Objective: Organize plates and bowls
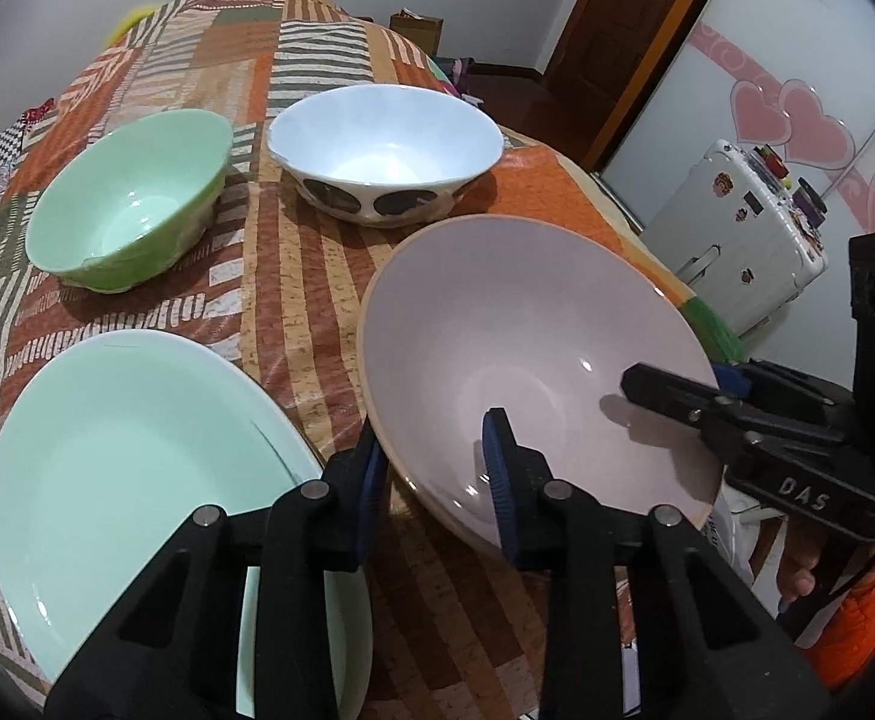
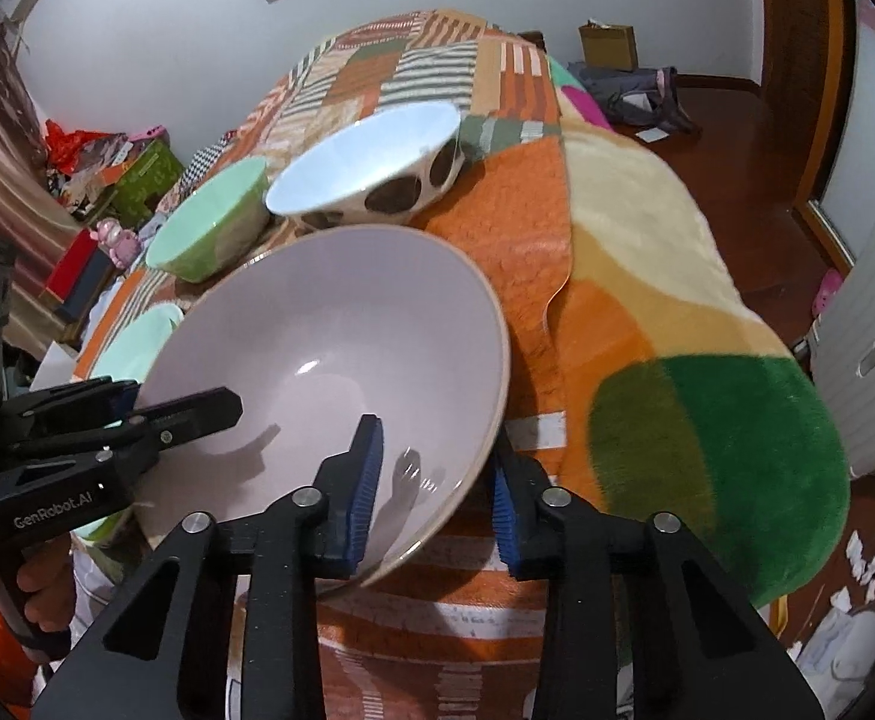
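A wide pink bowl with a tan rim sits tilted on the patterned cloth. My left gripper is shut on the pink bowl's near-left rim, one blue pad outside the wall and one inside. My right gripper is shut on the pink bowl at its opposite rim, again with a pad on each side. Each gripper shows in the other's view: right gripper, left gripper. A mint plate lies to the left. Behind stand a green bowl and a white bowl with dark spots.
A fluffy blanket with a green patch hangs over the right edge. A white suitcase stands on the wooden floor beyond the edge. Boxes and clutter lie on the floor at the far side.
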Action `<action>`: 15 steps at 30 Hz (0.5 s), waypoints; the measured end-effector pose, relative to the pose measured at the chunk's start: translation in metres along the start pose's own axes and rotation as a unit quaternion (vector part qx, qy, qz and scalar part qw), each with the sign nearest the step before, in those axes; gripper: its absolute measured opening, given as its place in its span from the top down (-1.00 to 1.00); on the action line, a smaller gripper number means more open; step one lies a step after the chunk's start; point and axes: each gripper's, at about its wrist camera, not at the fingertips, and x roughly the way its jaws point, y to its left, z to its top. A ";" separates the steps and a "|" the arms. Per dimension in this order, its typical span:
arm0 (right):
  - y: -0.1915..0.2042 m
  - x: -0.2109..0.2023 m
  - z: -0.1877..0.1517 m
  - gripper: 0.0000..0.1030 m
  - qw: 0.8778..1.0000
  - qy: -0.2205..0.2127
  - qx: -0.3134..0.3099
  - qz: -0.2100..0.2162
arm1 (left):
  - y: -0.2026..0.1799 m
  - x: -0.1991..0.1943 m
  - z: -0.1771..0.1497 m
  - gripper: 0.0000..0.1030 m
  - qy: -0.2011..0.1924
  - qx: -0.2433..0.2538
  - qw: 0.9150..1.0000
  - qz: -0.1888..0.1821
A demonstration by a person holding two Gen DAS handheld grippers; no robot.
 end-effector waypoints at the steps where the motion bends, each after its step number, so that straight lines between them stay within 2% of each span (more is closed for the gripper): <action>1: 0.001 0.000 0.000 0.45 1.000 -0.001 0.000 -0.002 | 0.000 0.001 0.000 0.41 -0.001 0.000 1.000 0.001; 8: 0.002 -0.007 0.001 0.46 1.000 -0.003 0.010 -0.007 | -0.001 -0.001 0.001 0.43 -0.004 0.004 1.000 0.004; 15: 0.012 -0.020 0.004 0.46 1.000 -0.025 0.010 -0.009 | -0.004 -0.017 -0.002 0.43 -0.023 0.014 1.000 0.003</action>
